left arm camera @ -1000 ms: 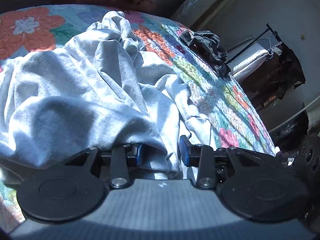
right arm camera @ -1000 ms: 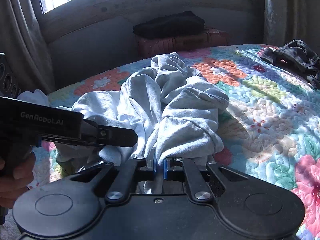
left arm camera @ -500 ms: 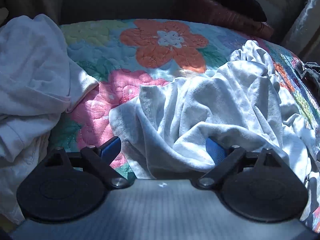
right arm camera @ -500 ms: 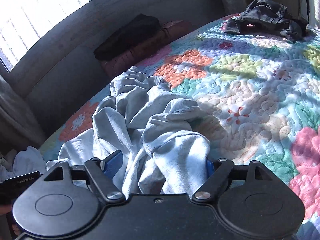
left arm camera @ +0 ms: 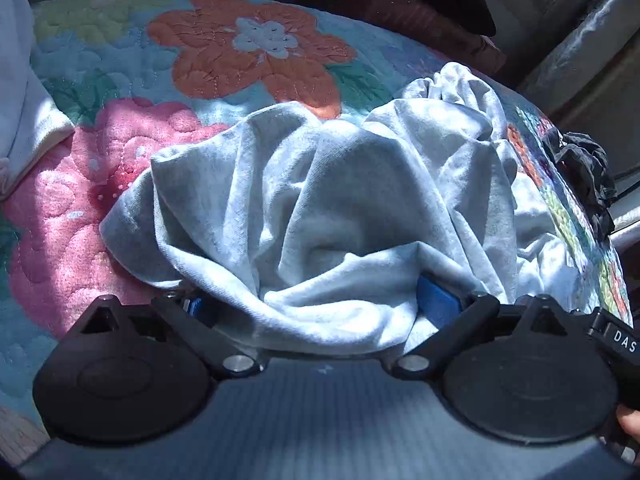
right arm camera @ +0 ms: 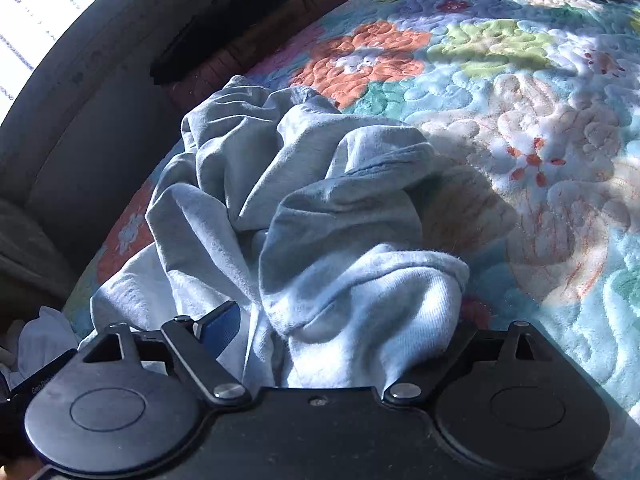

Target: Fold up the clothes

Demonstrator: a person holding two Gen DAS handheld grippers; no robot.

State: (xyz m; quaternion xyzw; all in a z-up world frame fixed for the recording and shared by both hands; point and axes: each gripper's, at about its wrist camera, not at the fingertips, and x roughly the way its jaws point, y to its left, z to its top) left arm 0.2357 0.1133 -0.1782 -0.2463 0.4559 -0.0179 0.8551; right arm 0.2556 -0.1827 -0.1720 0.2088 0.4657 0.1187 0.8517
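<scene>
Now lying crumpled across the middle of both frames on the floral quilt (left arm camera: 256, 44): the grey garment (left arm camera: 340, 208), bunched into folds.

Seen from the left wrist: left gripper (left arm camera: 316, 304) standing with jaws spread wide, having just been opening, a fold of the grey garment draping loosely between them and over the lower-left blue pad, not pinched. Showing only in this view: a white cloth (left arm camera: 24, 104) at the left edge, a dark garment (left arm camera: 588, 176) at the right edge, and a black tool lettered "DAS" at lower right, beside a fingertip in the corner.

Seen from the right wrist: right gripper (right arm camera: 340, 332) likewise gaping, jaws just having been opening, a thick roll of the grey garment sitting between them and hiding the right pad; left blue pad (right arm camera: 220, 328) standing clear of the cloth. Appearing only here: bright window at upper left, a dark bundle (right arm camera: 224, 20) on a brown cushion (right arm camera: 264, 28) at the bed's far edge, and sunlit quilt filling the right half.
</scene>
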